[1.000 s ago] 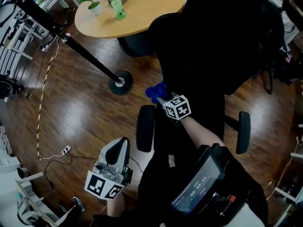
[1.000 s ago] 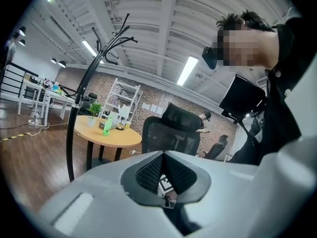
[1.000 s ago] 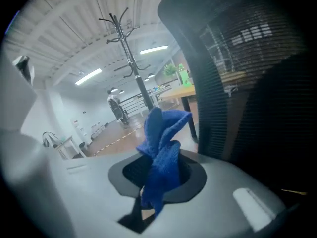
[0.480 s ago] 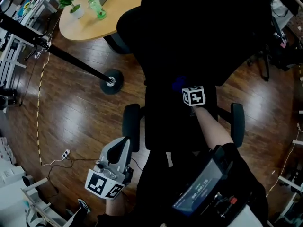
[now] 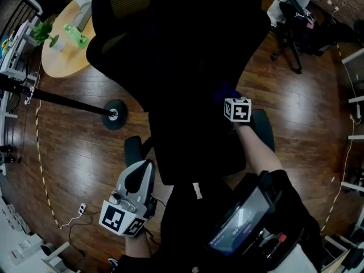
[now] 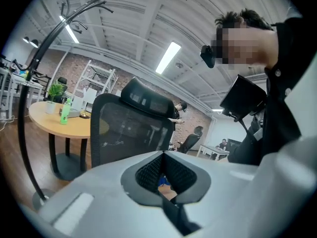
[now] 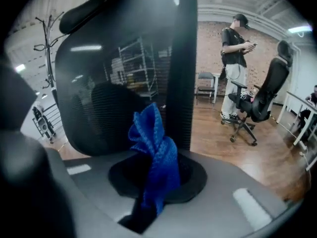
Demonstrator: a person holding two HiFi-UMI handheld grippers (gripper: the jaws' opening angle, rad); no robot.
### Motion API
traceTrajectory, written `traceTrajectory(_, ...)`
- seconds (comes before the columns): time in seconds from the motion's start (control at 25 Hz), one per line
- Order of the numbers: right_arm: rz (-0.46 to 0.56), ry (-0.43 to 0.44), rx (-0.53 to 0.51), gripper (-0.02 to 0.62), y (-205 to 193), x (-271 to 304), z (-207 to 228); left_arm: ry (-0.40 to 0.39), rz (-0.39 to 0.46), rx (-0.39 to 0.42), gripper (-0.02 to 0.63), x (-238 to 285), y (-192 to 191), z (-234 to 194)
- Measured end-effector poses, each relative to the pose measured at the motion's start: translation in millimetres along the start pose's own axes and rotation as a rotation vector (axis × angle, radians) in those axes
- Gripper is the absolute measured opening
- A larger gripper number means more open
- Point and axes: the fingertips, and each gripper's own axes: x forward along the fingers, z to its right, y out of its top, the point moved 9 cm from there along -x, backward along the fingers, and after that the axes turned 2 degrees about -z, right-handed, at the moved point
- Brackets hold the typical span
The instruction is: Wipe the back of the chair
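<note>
Right gripper view shows right gripper clamping blue cloth, seemingly touching chair back; left gripper closed.

The upright black mesh chair back faces a crumpled blue cloth pinched in the right tool.

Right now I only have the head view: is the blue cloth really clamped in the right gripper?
Observer: Yes. The right gripper view shows the blue cloth pinched in the right gripper, bunched and standing upright.
Operator: And the left one?
Observer: The left gripper is shut on nothing and points at the chair back, well apart from it.
Operator: Anyone beyond the chair?
Observer: A person stands beside another office chair.
</note>
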Motion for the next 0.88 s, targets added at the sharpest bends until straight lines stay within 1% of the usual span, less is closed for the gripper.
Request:
traceTrajectory(0.12,0.107,0.012,0.052,0.055,18,-37,11,-0.055,0.005,0.025,0.005,13,8,9)
traceTrajectory(0.2,0.191,0.066,0.063,0.055,32,-72,7,-0.091,0.025,0.039,0.005,20,20,17)
traceTrajectory(0.32,0.343,0.213,0.056,0.055,56,-135,-11,-0.147,0.063,0.077,0.005,28,39,28)
traceTrajectory(0.44,0.487,0.375,0.023,0.055,72,-204,-33,-0.199,0.087,0.128,0.005,34,49,37)
traceTrajectory(0.52,0.578,0.475,0.004,0.054,80,-251,-49,-0.218,0.109,0.142,0.005,34,56,43)
traceTrajectory(0.6,0.661,0.556,-0.014,0.054,86,-292,-68,-0.226,0.133,0.144,0.005,31,63,43)
traceTrajectory(0.72,0.742,0.641,-0.044,0.054,89,-335,-93,-0.238,0.173,0.131,0.005,28,72,41)
traceTrajectory(0.88,0.782,0.714,-0.092,0.054,87,-365,-114,-0.254,0.205,0.147,0.005,25,79,49)
